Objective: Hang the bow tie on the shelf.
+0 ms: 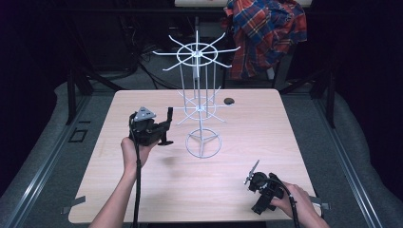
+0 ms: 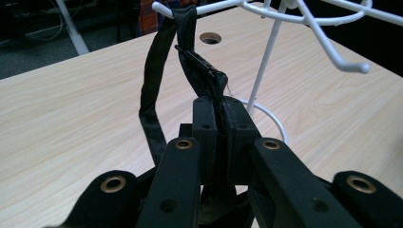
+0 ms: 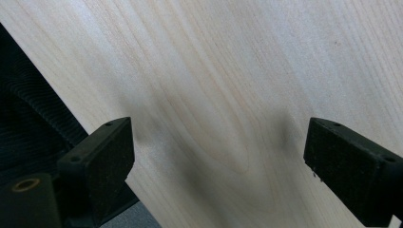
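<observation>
- Over the table, from the high view, the left gripper was held beside the white wire rack; the light rack could be tipped by a tug.
- From the left gripper view, the jaws were seen clamped on a black strap looped over a rack arm; the strap could be pulled off.
- From the right gripper view, the right gripper was seen with its jaws wide apart over bare wood, holding nothing.

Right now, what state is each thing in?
Left hand-held gripper: shut on the black strap.
Black strap: looped over a peg of the rack, hanging.
White wire rack: upright on the table.
Right hand-held gripper: open, holding nothing, over bare wood.
</observation>
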The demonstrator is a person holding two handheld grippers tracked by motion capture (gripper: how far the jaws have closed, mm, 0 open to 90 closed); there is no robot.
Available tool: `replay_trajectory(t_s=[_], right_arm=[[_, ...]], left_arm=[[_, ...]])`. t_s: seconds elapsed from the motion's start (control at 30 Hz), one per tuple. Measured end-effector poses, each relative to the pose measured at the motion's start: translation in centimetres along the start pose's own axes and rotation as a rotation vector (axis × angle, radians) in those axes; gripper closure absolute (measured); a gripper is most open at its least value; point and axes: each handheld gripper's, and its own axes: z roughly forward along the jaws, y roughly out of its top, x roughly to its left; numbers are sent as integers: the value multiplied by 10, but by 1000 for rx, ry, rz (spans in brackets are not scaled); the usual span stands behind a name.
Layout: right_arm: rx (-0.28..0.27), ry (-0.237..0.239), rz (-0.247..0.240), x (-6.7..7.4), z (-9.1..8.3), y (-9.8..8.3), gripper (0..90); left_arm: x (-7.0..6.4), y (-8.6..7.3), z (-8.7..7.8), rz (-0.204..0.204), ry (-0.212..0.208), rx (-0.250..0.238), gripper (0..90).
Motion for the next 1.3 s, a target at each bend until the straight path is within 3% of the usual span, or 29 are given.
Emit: replay_trajectory(t_s=[0.43, 0.73, 1.3], right_arm=[[-18, 10, 17, -1, 2, -2, 93], [-38, -2, 26, 0, -2, -8, 92], [-43, -7, 63, 3, -7, -24, 91]], left_arm=[[7, -5, 11, -21, -2, 29, 854], [16, -10, 19, -61, 8, 51, 853], [16, -10, 34, -86, -2, 74, 825]])
